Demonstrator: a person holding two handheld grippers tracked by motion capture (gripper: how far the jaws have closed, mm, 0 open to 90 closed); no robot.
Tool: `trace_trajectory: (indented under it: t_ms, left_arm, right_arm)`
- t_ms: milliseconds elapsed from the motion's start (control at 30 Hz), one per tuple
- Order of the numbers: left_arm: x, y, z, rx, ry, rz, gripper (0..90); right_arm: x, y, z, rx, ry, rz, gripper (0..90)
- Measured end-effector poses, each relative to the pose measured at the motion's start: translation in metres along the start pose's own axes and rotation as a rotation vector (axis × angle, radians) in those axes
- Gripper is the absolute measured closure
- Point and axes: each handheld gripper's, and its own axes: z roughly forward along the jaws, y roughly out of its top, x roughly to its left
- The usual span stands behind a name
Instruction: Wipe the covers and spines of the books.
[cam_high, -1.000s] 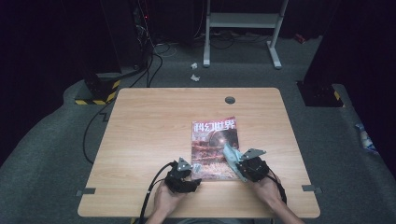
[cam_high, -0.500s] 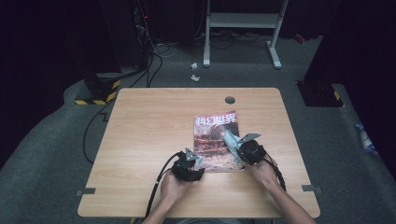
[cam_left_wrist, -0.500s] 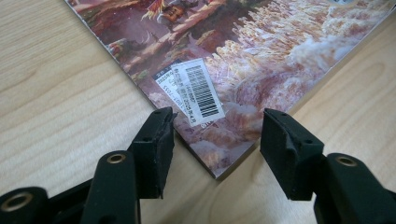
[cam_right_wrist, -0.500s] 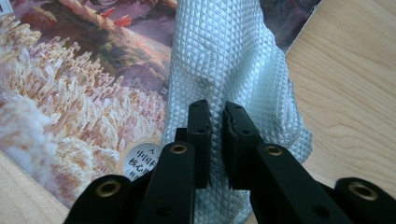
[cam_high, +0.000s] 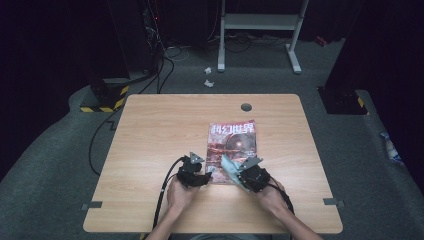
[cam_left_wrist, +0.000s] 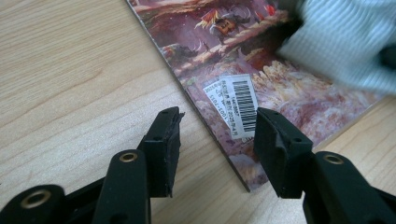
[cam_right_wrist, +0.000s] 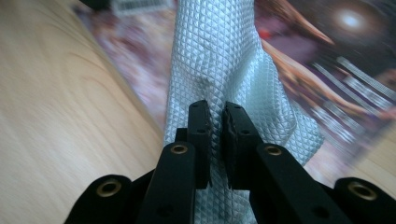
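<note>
A magazine (cam_high: 233, 142) with a reddish illustrated cover lies flat on the wooden table (cam_high: 160, 130), right of the middle. My right gripper (cam_high: 239, 172) is shut on a pale blue waffle-textured cloth (cam_high: 229, 164), which lies on the cover's near part. In the right gripper view the cloth (cam_right_wrist: 219, 60) bulges out from between the pressed jaws of my right gripper (cam_right_wrist: 215, 122). My left gripper (cam_left_wrist: 218, 135) is low over the magazine's (cam_left_wrist: 233, 70) near-left corner. Its jaws have just been closing and straddle the edge by the barcode label (cam_left_wrist: 233, 105) without touching it. In the high view my left gripper (cam_high: 206, 176) is beside that corner.
A round cable hole (cam_high: 246, 106) sits near the table's far edge. Both hands rest close to the near edge. Black cables trail from the left gripper off the table's front. A white stand (cam_high: 260, 30) and floor cables lie beyond the table.
My right gripper has drawn the cloth leftward and toward the cover's near edge. My left gripper has shifted slightly toward the magazine's corner, and its jaws have narrowed.
</note>
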Motion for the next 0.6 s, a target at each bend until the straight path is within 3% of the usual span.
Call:
trace_trajectory:
  t_ms: [167,233,367,400,600]
  left_arm:
    - [-0.001,0.0,0.0,-0.001,-0.02,0.012,57.3]
    - [0.0,0.0,0.001,0.0,-0.031,0.007,60.5]
    - [-0.001,0.0,0.001,0.001,-0.054,0.007,62.3]
    - [-0.003,0.0,0.003,0.002,-0.079,0.0,62.2]
    - [-0.013,0.004,0.009,0.004,-0.117,0.006,61.4]
  right_arm:
    - [0.011,0.008,0.004,-0.006,0.02,-0.019,82.1]
    - [0.008,0.005,0.003,-0.002,0.037,-0.009,82.1]
    - [-0.005,-0.012,-0.008,0.003,0.01,0.024,82.1]
    - [-0.016,-0.022,-0.013,-0.001,-0.006,0.055,82.1]
    - [-0.037,-0.032,-0.018,0.012,-0.066,0.086,82.2]
